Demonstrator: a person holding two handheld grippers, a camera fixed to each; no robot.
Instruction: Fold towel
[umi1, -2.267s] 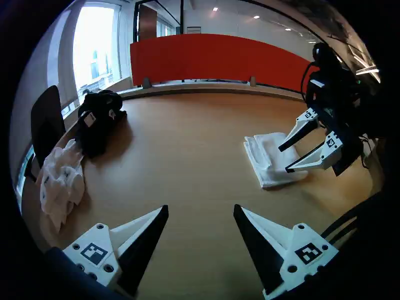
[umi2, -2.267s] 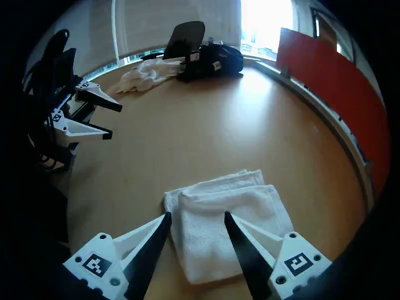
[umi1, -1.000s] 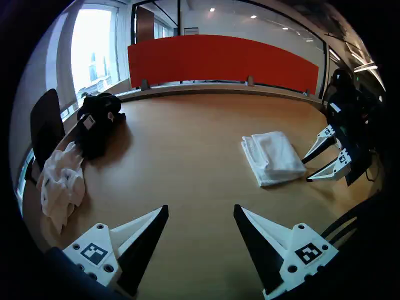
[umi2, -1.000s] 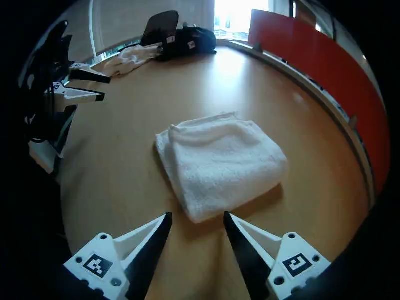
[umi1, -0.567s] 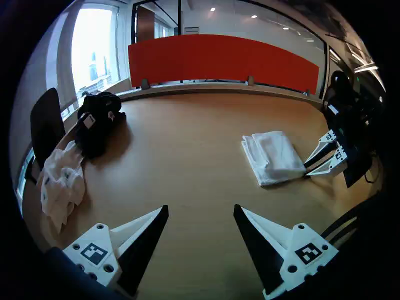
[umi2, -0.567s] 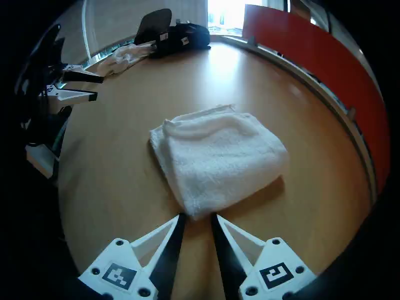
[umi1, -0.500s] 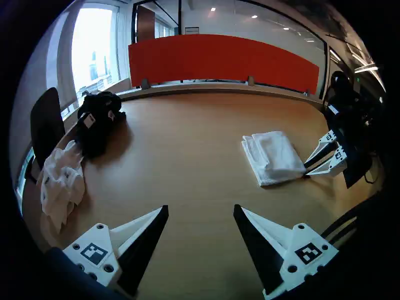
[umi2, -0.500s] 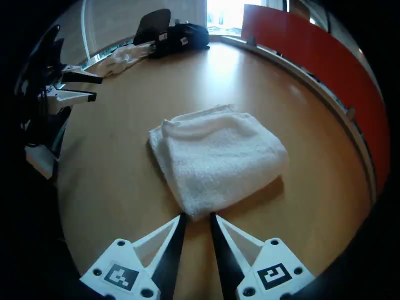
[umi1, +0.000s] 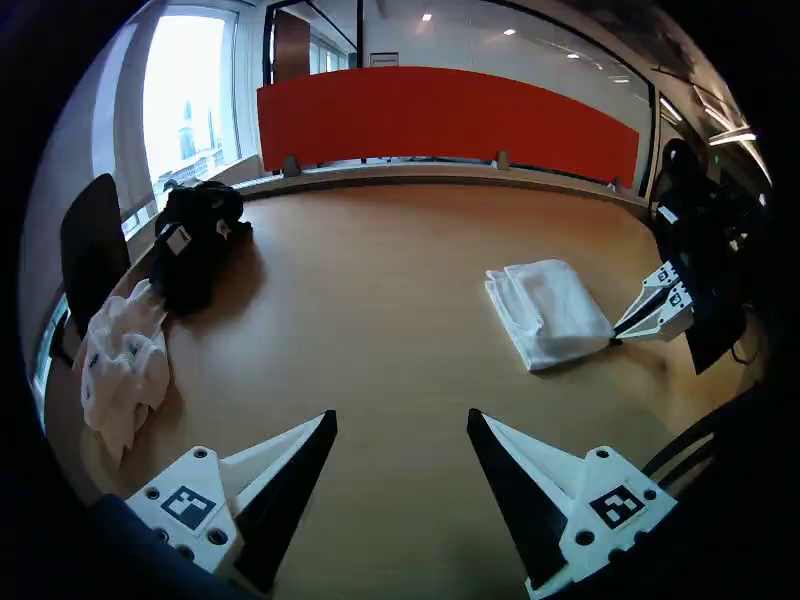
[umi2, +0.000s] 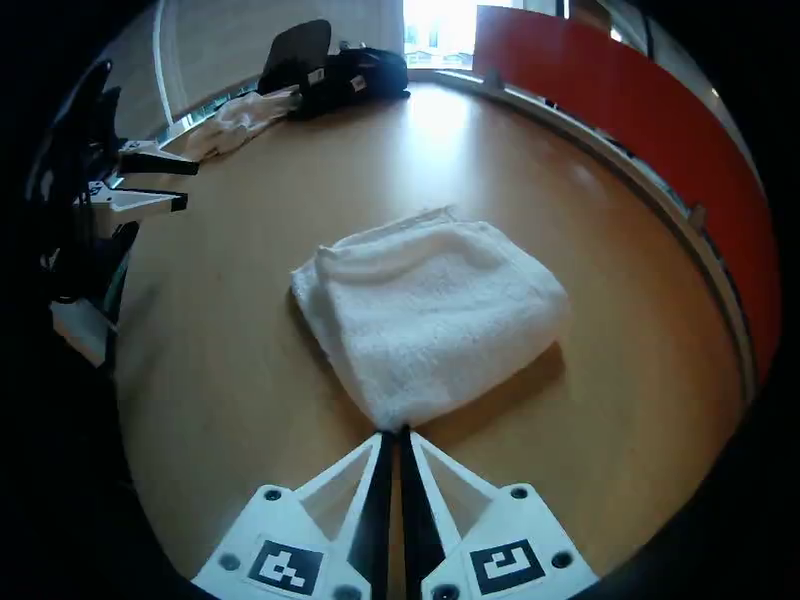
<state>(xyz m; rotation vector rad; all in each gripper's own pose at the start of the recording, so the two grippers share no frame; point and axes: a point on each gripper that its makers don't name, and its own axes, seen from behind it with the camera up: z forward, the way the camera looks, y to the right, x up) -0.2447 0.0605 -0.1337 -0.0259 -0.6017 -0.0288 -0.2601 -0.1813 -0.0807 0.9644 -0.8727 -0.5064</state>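
On the wooden table (umi1: 380, 290), the folded towel (umi2: 430, 305) is lying flat; the right gripper (umi2: 396, 440), spread a second ago, is closing its fingers together at its near corner, while the left gripper (umi1: 400, 430) is staying wide.

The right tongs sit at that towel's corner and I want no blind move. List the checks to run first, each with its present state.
1. Towel folded and lying flat on the table: ok.
2. Right tongs at the towel's near corner: ok, the tips meet it.
3. Cloth caught between the right tongs: cannot tell; the jaws are closed to a thin slit right at the corner.
4. Left tongs ready to help: ok, wide open, but well away from the towel.
5. Clutter near the towel: ok; the black bag and the white cloth pile lie at the table's far edge.
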